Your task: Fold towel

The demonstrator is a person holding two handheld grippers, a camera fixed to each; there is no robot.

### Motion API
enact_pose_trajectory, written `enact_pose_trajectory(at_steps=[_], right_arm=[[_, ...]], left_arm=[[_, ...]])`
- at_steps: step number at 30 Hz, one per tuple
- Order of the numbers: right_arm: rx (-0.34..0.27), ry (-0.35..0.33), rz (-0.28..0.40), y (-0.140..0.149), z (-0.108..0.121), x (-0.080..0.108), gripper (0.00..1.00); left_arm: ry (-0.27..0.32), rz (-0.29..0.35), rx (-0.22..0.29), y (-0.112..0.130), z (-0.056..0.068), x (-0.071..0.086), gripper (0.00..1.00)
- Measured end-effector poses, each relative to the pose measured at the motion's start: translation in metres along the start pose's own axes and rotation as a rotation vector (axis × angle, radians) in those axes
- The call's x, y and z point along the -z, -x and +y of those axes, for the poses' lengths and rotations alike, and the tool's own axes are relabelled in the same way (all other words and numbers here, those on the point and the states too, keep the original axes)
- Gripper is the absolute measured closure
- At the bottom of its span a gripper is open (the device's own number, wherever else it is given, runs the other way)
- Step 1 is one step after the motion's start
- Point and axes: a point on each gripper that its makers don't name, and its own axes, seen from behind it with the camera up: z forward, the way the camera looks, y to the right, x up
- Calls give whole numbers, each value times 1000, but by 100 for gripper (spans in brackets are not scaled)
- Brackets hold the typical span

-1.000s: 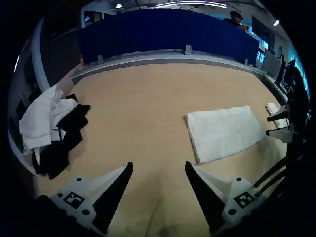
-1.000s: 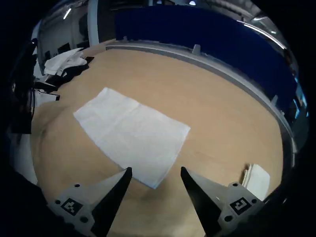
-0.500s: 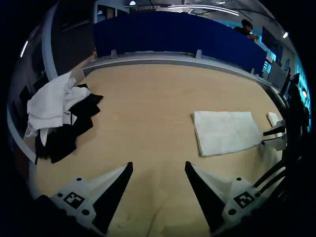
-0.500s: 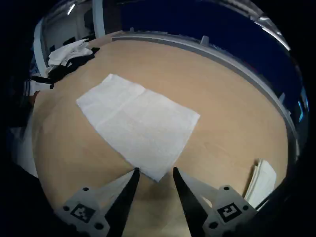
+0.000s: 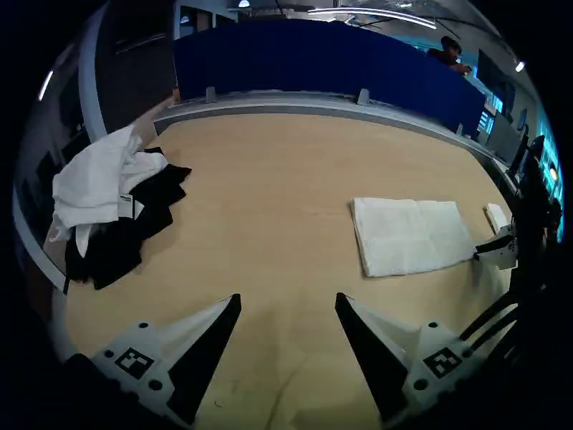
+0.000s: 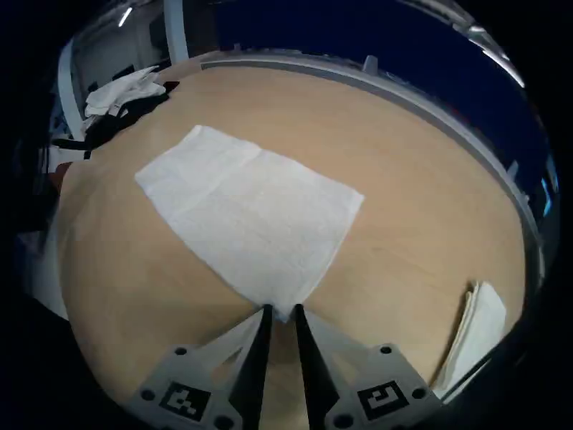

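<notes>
White towel (image 6: pixel 251 215), folded to a flat rectangle, lies on a light wooden table (image 6: pixel 415 215), nearer its right side as the left gripper view shows it. One corner of the towel points toward the right gripper (image 6: pixel 281 314) and sits between its 2 fingertips. The jaws of this gripper are drawn in to a narrow slit; whether both tips actually press the cloth cannot be told. In the left gripper view the same tool appears at the far right edge, touching the towel's near right corner.

Left gripper (image 5: pixel 286 308) hovers above bare tabletop, well apart from the towel, its 2 fingers spread wide and holding nothing.

Other items: a heap of white and black clothes (image 5: pixel 107 208) at the left edge of the table; a small stack of folded white cloth (image 6: pixel 476 330) near the right edge, just beyond the towel; a blue partition (image 5: pixel 322 64) along the far side of the table, with a person (image 5: pixel 448 50) behind it.
</notes>
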Motion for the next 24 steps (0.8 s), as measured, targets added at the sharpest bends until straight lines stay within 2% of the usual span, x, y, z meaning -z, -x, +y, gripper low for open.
enact_pose_trajectory(at_steps=[12,18,24], right_arm=[[18,20,-2,-1,1,-1,80],[19,33,-5,-1,5,-1,57],[1,10,-10,1,1,1,62]], left_arm=[[8,-1,3,-2,3,3,2],[14,3,-2,-4,6,4,2],[21,2,-4,-3,9,3,2]])
